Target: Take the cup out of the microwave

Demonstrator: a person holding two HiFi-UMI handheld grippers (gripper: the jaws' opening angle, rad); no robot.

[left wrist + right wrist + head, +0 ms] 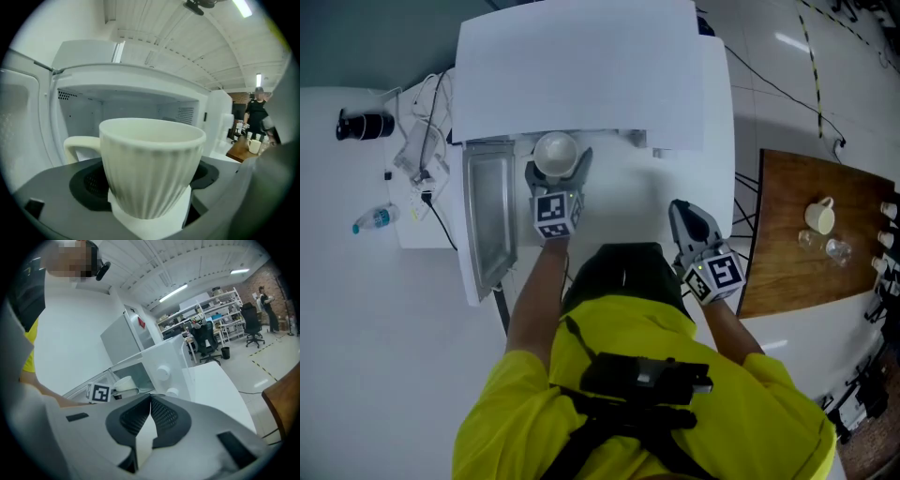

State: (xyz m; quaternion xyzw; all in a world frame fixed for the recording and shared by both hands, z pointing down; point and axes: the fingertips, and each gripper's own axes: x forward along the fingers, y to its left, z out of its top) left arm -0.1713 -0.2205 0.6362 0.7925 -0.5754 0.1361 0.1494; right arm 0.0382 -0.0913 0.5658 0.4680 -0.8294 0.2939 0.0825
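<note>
You have two claws in view, the left claw (556, 173) and the right claw (682, 214). Count two clear cups: the ribbed cup (152, 164) and a second cup (819, 216). There are two tables, the white table (356, 309) and the wooden table (787, 272). There is one microwave (581, 66), one plastic bottle (375, 219) and two clear glasses (807, 240). The small things at the wooden table's edge are too cut off to count.
</note>
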